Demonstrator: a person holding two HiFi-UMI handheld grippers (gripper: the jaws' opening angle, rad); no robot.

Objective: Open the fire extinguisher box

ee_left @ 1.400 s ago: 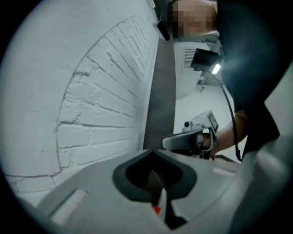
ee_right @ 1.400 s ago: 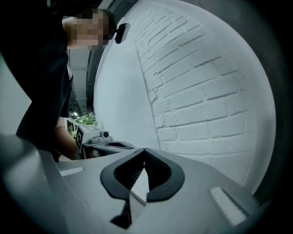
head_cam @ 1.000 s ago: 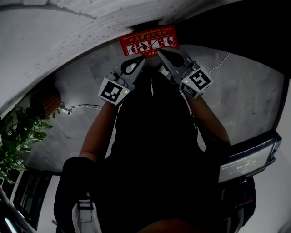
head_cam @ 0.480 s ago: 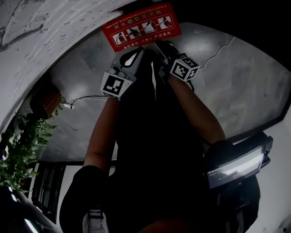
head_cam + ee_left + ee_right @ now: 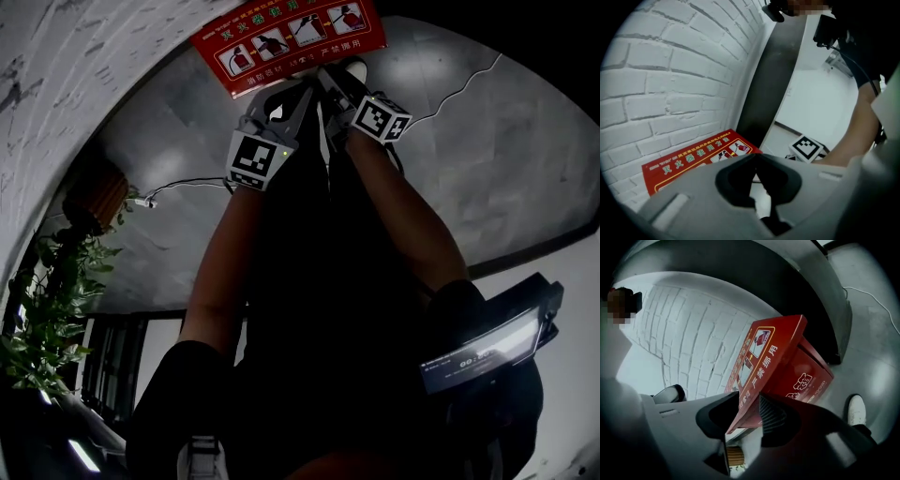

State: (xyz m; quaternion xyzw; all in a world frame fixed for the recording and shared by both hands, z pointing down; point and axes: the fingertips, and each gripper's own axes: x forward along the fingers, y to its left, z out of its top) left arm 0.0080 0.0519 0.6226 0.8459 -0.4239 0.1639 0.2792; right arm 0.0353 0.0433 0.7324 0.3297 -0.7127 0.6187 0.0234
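Note:
The red fire extinguisher box has a lid (image 5: 281, 37) printed with picture instructions, at the top of the head view against a white brick wall. In the right gripper view the lid (image 5: 764, 352) stands raised off the box body (image 5: 806, 380). Its free edge runs between the jaws of my right gripper (image 5: 747, 411), which are opening; the ribbed pad stands clear of the lid. My left gripper (image 5: 757, 159) is shut on nothing, its tips just short of the lid (image 5: 693, 161). Both grippers, left (image 5: 298, 94) and right (image 5: 336, 77), sit side by side at the lid's near edge.
A white brick wall (image 5: 684, 333) rises behind the box. A leafy plant (image 5: 47, 309) and a brown pot (image 5: 94, 202) stand at the left. Cables (image 5: 187, 185) (image 5: 459, 80) lie on the grey floor. A lit display (image 5: 487, 352) hangs at my right. A white shoe (image 5: 857, 409) is beside the box.
The view has swung, so the red lid now fills more of the top. Both grippers stayed at its near edge and drew closer together.

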